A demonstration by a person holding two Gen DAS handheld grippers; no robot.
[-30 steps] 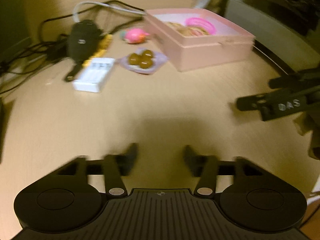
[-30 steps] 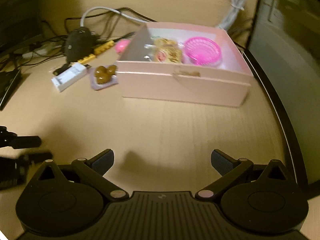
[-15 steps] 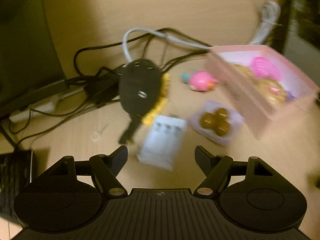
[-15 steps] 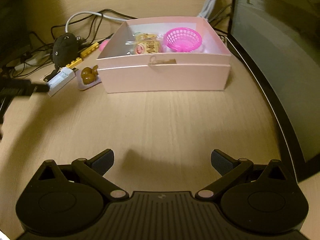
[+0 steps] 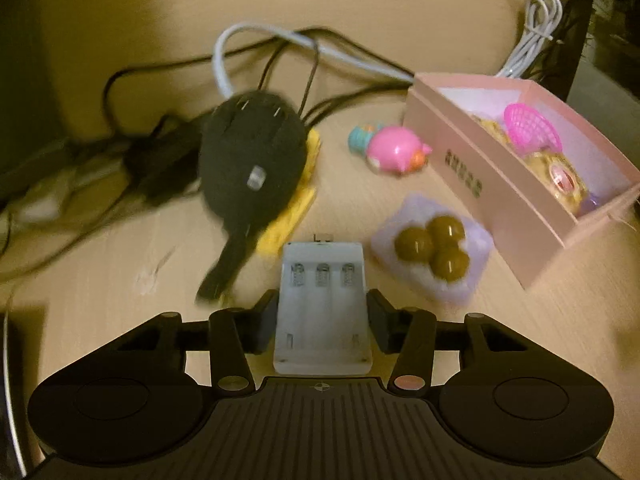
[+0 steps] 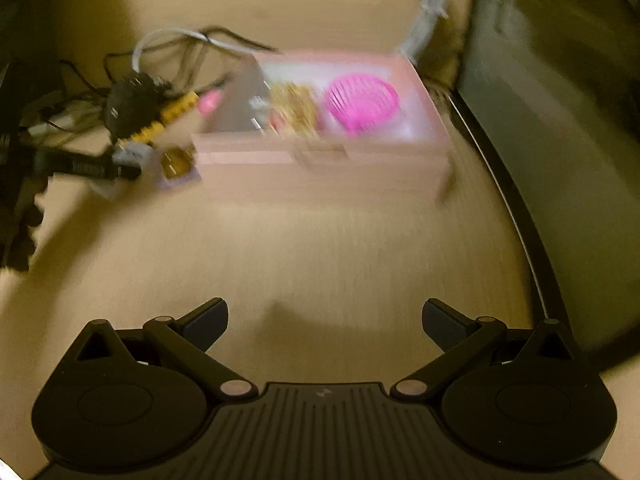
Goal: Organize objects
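We see a pale wood-grain desk (image 5: pixel 120 280), matt; a white matt plastic battery holder (image 5: pixel 322 304) with metal springs; a glossy pink plastic toy (image 5: pixel 394 152); a matt pink cardboard box (image 5: pixel 472 184)

Both grippers are the same all-black plastic build: the left gripper (image 5: pixel 322 322) and the right gripper (image 6: pixel 325 322) each have a ribbed centre plate at 6 o'clock with a tiny round crosshair-type mark on its top edge, flanked by two big round discs with a shallow circular recess in each. Angled linkage bars run from the plate out to short blocky fingers (image 6: pixel 207 322), with pale round pivot pins at the joints; one on the left unit at about 5 o'clock looks pinkish.
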